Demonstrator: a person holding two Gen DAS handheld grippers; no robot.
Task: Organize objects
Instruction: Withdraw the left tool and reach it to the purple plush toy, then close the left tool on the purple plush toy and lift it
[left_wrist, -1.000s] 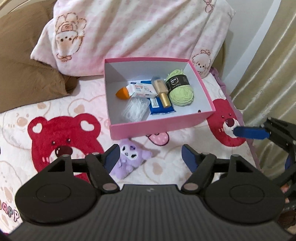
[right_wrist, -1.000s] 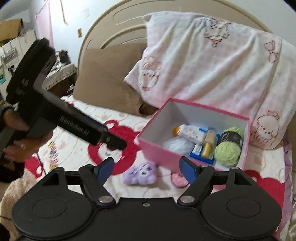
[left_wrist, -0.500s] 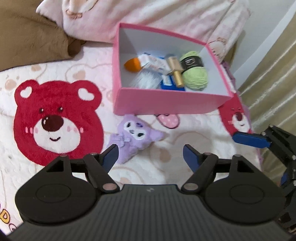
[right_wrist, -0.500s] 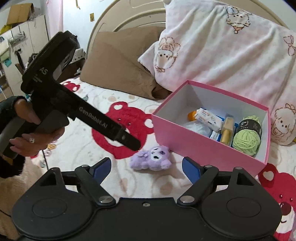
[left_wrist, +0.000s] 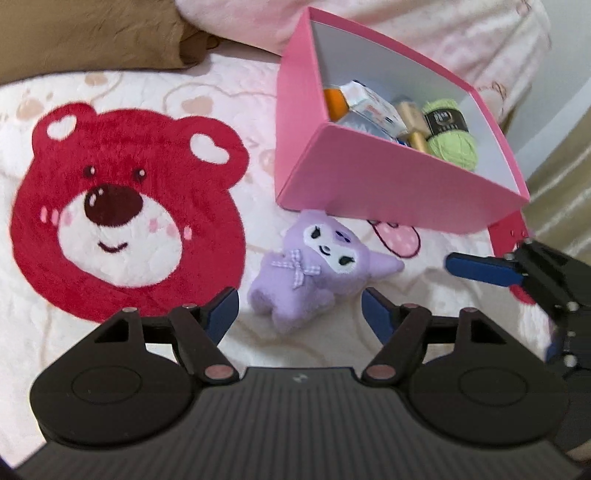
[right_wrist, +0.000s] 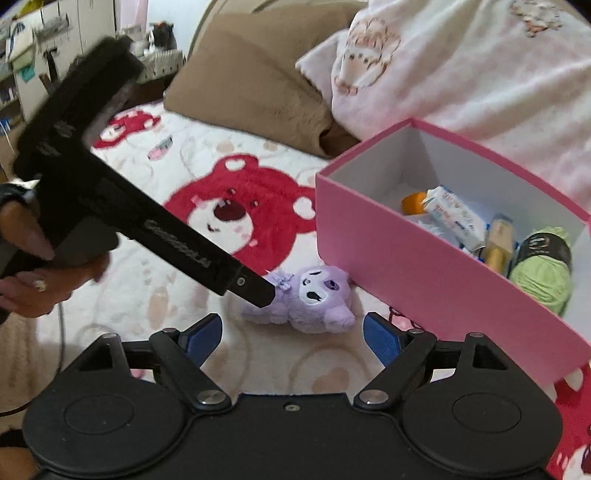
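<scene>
We see the small purple plush toy with a white face and gingham bow (left_wrist: 314, 273) lying on the fluffy white blanket printed with red bear faces (left_wrist: 122, 206), low in the centre of the left wrist view, just beside the near wall of the open pink cardboard box (left_wrist: 388, 184) but outside it. It looks like the one loose piece left to tidy, since the box already holds the lime-green ball of yarn (left_wrist: 452, 138), a gold-capped tube (left_wrist: 412, 122), a white printed packet (left_wrist: 373, 101) and something orange (left_wrist: 334, 103), packed along its right side; we judge the left part of the white floor is free for the toy.

Our left gripper (left_wrist: 300, 312) is angled down over the plush with its blue pads either side of the toy's lower body. Its jaws have just been closing a little, yet they remain apart with a clear gap and grip nothing; the plush sits beyond the tips, not pressed.

Our right gripper (right_wrist: 291, 332) is wide apart too and empty. In its view the plush (right_wrist: 310, 299) lies in the lower centre, the left gripper's black finger (right_wrist: 255, 288) reaching across from the left, held by a hand (right_wrist: 40, 280) at the left edge. We read the right tool as waiting nearby, perhaps to steady the box (right_wrist: 424, 266).
</scene>
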